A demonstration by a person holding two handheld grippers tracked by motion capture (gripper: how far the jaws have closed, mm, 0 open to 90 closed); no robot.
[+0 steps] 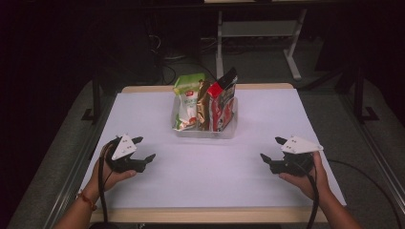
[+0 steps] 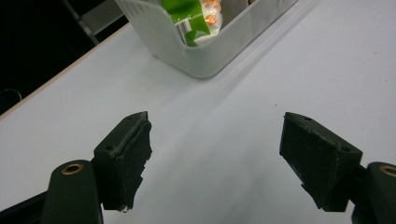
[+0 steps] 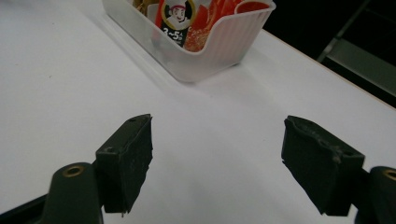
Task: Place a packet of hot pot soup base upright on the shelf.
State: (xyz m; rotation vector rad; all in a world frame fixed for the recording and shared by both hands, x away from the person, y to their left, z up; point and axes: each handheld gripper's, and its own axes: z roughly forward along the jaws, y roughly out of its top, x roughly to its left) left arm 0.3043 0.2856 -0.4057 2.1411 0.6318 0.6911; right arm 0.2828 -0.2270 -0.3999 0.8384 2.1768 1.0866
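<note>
the snack bin (image 1: 205, 130) sits well ahead, between the left hand-held gripper (image 1: 145, 149) and right hand-held gripper (image 1: 270, 149), both gaping and empty.

Two black jaws rising from the bottom edge, set wide apart, nothing between the pads (image 3: 133, 161) but bare white table (image 3: 70, 93). Right gripper (image 3: 217, 163) aimed across the table at a translucent white plastic bin (image 3: 205, 53), well apart from the jaws, near the table's far edge. Upright in the bin: a red snack packet (image 3: 187, 21) printed with a cartoon face, and a gold-brown packet (image 3: 142, 5) just beside it. Pale wooden table edge running diagonally at upper right, dark floor beyond.
</note>
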